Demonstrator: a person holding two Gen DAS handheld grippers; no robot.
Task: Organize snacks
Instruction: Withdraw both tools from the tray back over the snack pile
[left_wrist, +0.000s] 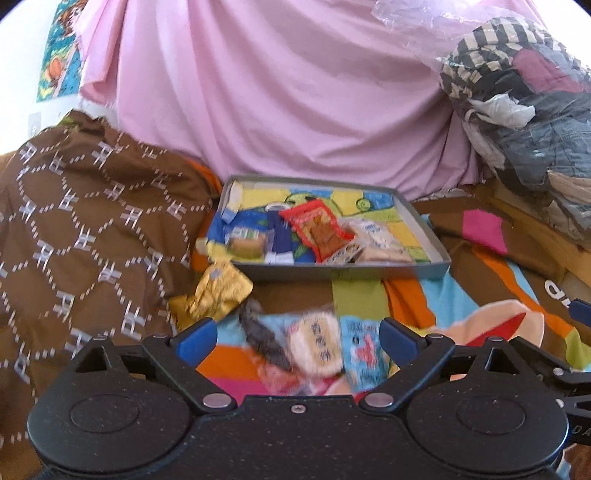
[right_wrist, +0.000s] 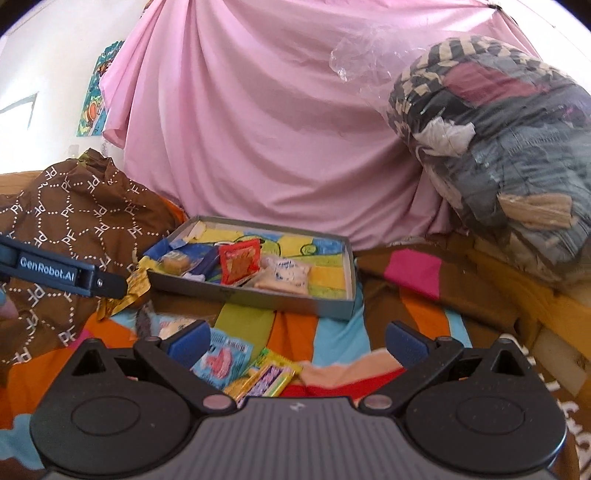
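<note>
We hold the left gripper (left_wrist: 297, 338) wide over a blurred white snack packet (left_wrist: 316, 347) on the bedspread (left_wrist: 413, 295); our right gripper (right_wrist: 297, 341) gapes wide above a pale blue packet (right_wrist: 221, 360); beyond, the grey tray (right_wrist: 258, 293) holds a red packet (right_wrist: 238, 264); a pink sheet (right_wrist: 277, 129) hangs behind.

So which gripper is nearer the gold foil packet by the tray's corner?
Left. The left gripper sits just below and right of the gold foil packet. The right gripper is further right, over the yellow and purple packets.
</note>
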